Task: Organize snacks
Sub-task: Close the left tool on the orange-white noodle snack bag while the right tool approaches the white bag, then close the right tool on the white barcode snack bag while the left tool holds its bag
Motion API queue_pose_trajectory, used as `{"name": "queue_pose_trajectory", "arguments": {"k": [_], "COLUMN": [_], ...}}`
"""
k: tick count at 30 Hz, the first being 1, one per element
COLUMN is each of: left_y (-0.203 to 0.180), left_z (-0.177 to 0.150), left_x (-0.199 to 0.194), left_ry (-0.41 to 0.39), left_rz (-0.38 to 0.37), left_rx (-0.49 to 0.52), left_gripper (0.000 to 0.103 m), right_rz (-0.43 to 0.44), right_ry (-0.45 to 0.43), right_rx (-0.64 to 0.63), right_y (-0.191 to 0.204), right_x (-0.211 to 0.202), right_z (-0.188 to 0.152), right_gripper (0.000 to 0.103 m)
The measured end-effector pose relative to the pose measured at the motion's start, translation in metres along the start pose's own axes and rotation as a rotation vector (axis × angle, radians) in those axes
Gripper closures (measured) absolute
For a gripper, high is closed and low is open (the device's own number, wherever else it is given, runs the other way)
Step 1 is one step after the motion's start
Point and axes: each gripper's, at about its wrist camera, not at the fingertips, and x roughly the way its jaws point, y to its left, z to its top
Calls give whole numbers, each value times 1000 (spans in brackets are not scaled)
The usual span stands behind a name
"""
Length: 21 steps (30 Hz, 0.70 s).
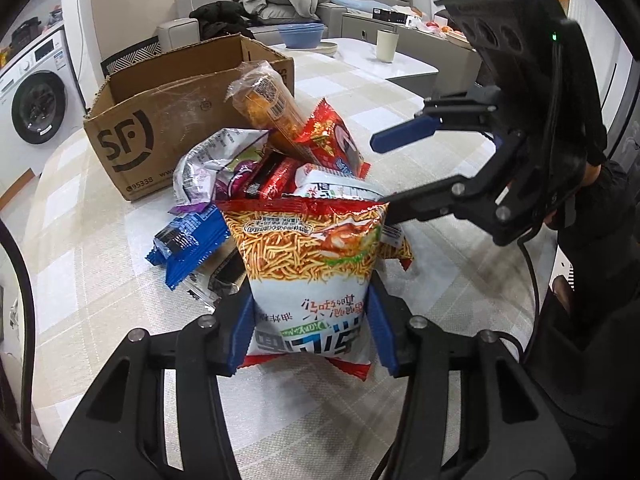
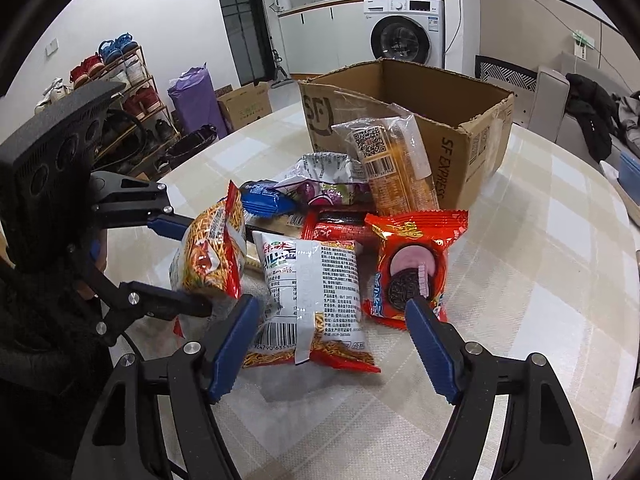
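Nearest the left wrist camera, the left gripper [image 1: 310, 330] has its blue ribbed pads pressed on the lower end of a noodle-snack bag [image 1: 310, 256], a puffy, glossy foil pouch printed with fried strands. The pads pinch the flat seam end, probably because the air-filled middle would slip or crush. Seen from the right wrist camera, the same bag [image 2: 210, 258] stands upright on its edge, lifted off the heap.

Just beyond, the right gripper [image 2: 332, 340] hangs with its jaws wide and nothing pressed between them, straddling a second white noodle bag [image 2: 308, 300] lying back-side up, its barcode and printed label showing (the likely next pick, to judge by the aim). Beside it lies a red cookie packet [image 2: 412, 264], crinkled and shiny.

Farther on, the pile holds a blue wrapper [image 2: 262, 202], a purple-and-white pouch [image 2: 324, 184] and a long clear-wrapped biscuit tube [image 2: 394, 168] leaning against the cardboard box [image 2: 460, 140]. That box, open-topped with dented, matte flaps, stands at the far side of the checked tablecloth [image 2: 540, 280], presumably where the snacks will go.
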Motion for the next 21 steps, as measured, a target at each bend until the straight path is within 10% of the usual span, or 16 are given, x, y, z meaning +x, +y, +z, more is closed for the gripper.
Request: {"name": "queue_pose_trajectory", "arguments": {"k": [21], "left_y": [19], "left_z": [7], "left_x": [-19], "left_ry": [-69], "left_rz": [19], "left_rx": [-100], "left_gripper": [56], "right_rz": [28], "right_ry": [54], "right_rx": [-42], "right_y": [24], "right_x": [33], "right_z": [-1], "right_gripper": [25]}}
